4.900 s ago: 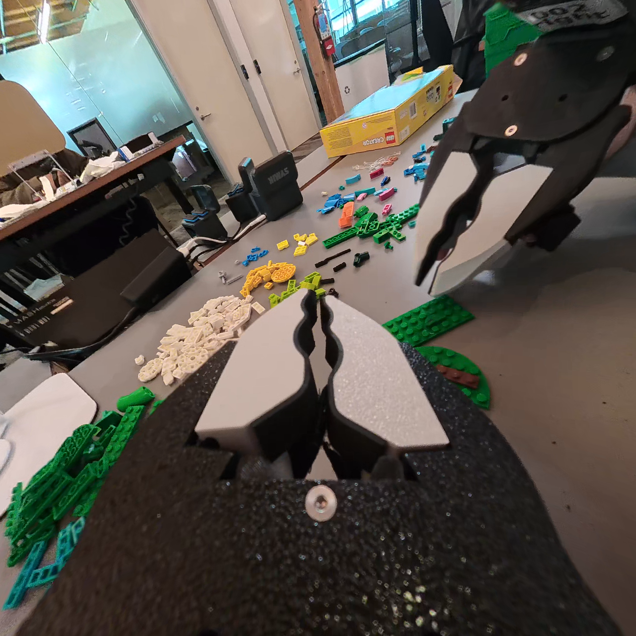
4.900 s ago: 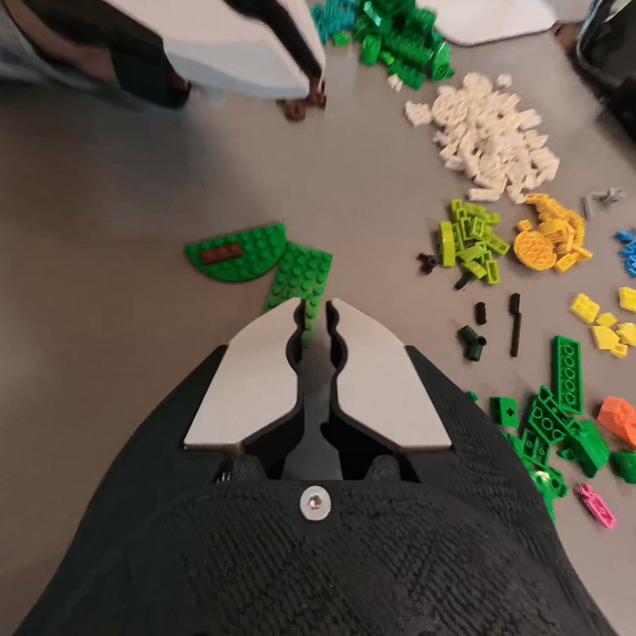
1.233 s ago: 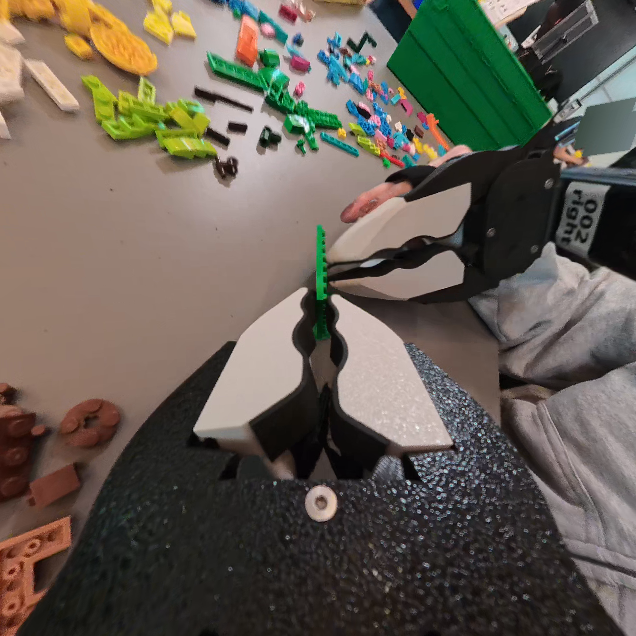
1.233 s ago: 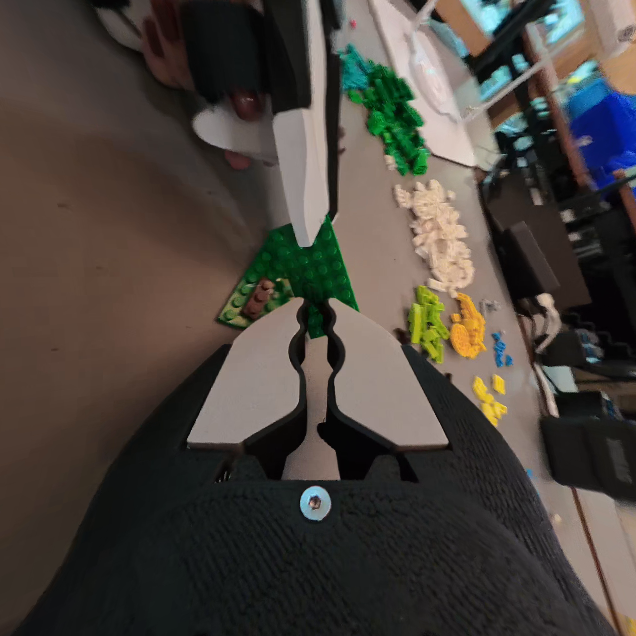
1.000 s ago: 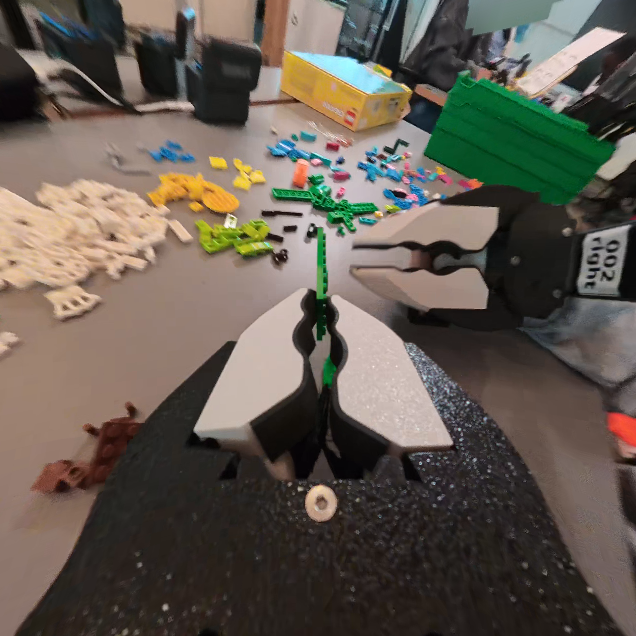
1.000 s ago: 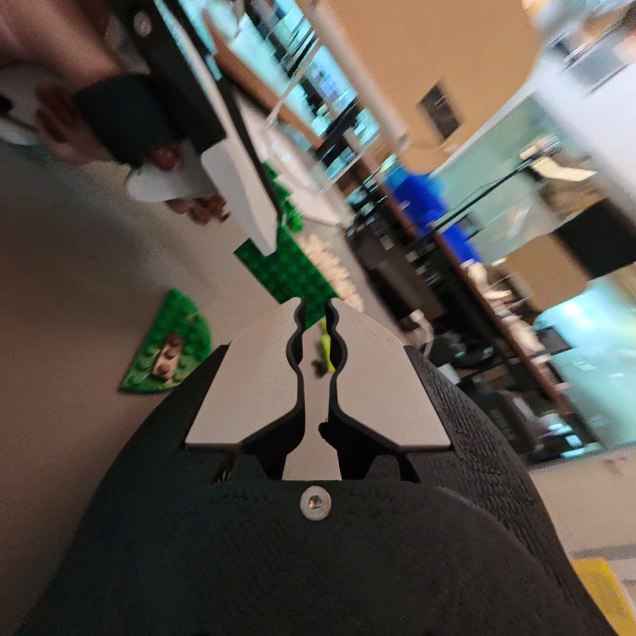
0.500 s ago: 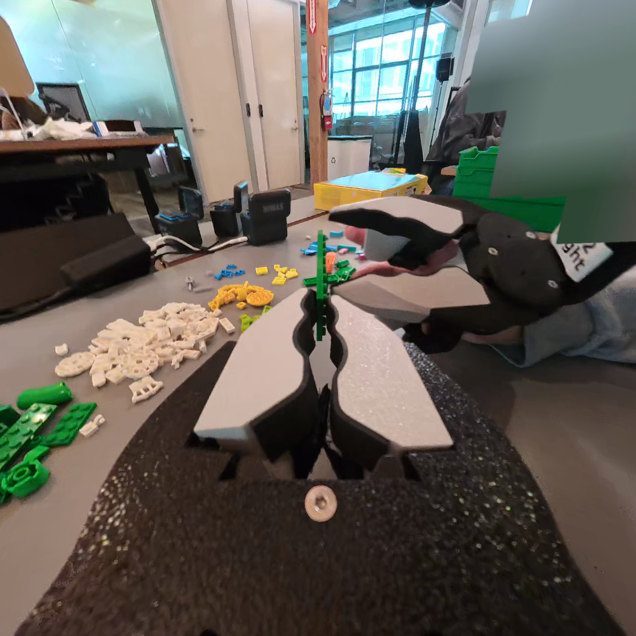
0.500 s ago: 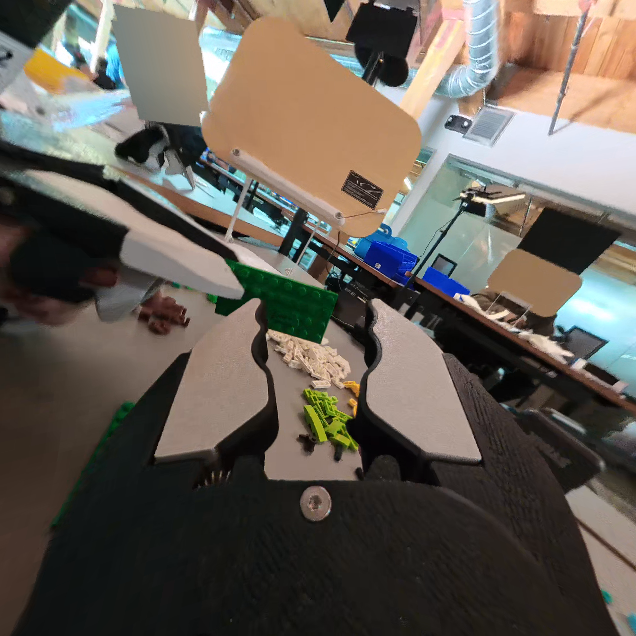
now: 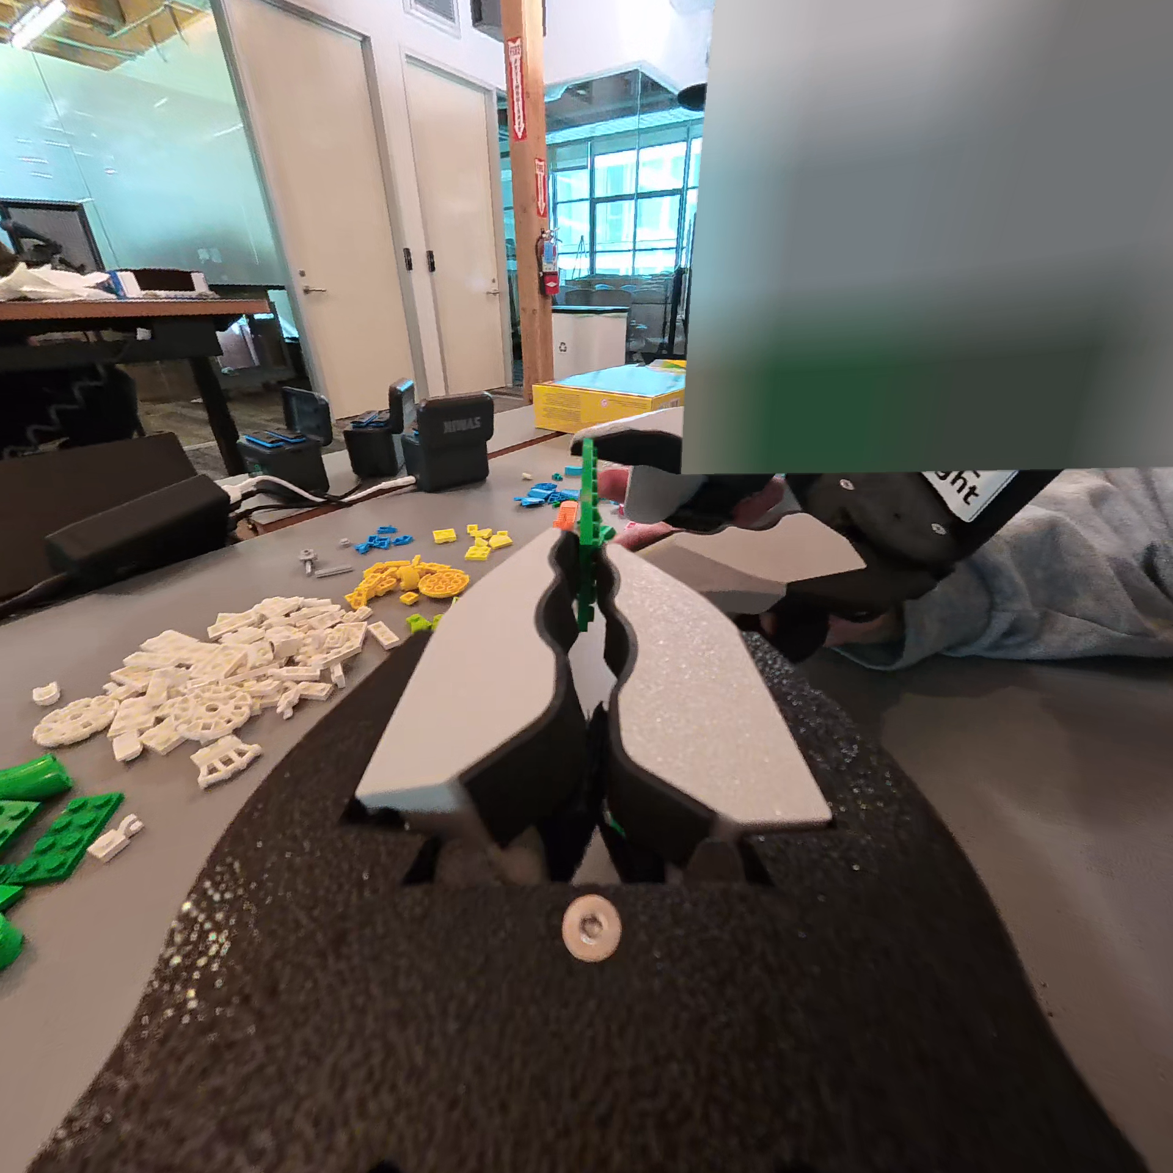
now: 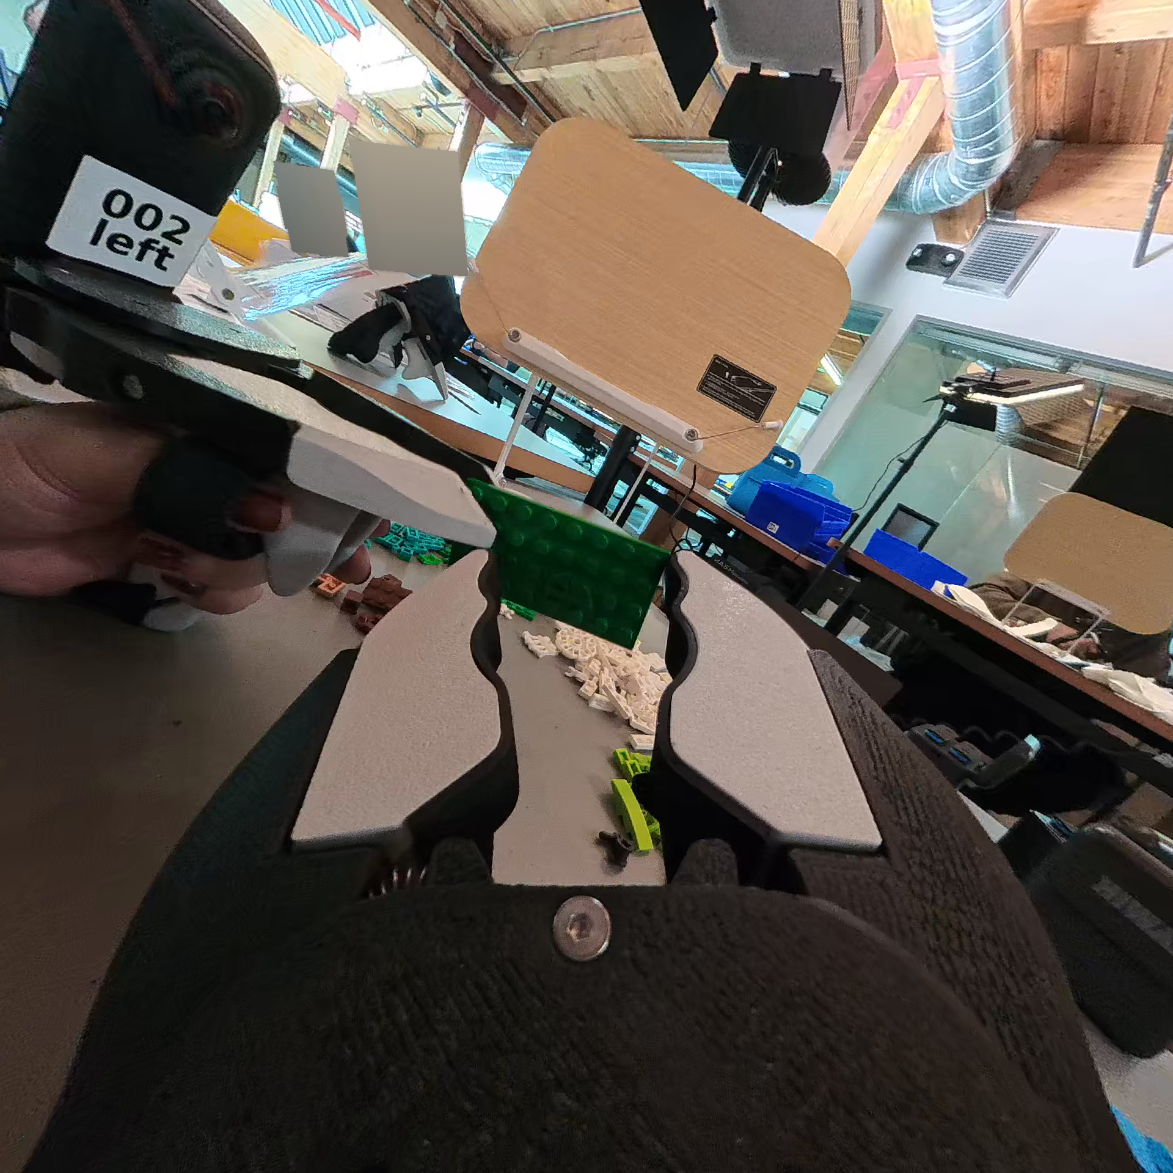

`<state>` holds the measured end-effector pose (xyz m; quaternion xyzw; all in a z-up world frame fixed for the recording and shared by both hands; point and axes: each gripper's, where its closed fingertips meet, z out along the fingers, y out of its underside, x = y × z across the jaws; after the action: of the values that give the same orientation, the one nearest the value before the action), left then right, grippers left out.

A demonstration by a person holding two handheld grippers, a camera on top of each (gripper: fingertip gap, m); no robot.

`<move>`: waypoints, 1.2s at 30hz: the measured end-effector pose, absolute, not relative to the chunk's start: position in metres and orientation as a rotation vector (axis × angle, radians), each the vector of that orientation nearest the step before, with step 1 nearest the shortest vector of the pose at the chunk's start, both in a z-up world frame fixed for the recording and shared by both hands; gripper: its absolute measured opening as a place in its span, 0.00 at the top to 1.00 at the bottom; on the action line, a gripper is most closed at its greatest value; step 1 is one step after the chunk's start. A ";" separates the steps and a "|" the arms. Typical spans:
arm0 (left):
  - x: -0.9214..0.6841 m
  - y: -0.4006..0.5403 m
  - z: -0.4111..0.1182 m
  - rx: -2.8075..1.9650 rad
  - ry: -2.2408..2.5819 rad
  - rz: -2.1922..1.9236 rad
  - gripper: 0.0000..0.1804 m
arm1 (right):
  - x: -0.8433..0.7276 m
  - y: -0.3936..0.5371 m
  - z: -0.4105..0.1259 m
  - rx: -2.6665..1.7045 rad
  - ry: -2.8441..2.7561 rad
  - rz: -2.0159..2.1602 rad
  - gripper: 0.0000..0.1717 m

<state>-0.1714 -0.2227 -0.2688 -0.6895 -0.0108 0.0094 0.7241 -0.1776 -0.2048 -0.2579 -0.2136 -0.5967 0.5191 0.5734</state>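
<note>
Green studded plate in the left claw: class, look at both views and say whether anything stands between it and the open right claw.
Nothing visible does. The green plate is pinched in the left claw above the table, and the right claw stands open around its free end without touching it.

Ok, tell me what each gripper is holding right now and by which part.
The left gripper clamps a green studded plate by one end, the plate edge-on between its fingers. The right gripper is open around the plate's free end, holding nothing.
</note>
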 end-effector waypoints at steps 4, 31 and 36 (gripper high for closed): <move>-0.172 -0.222 -0.270 -1.529 -0.029 0.019 0.98 | -0.178 -0.201 -0.257 -0.520 -1.382 1.208 0.73; -0.160 -0.229 -0.264 -1.478 0.032 -0.183 0.96 | -0.172 -0.207 -0.259 -0.498 -1.429 1.267 0.78; -0.158 -0.228 -0.266 -1.495 0.043 -0.161 0.96 | -0.170 -0.210 -0.259 -0.491 -1.438 1.292 0.78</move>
<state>-0.1585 -0.2276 -0.2655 -0.6789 0.0195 -0.0731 0.7303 -0.1700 -0.2097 -0.2593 -0.2067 -0.6057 0.5440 0.5427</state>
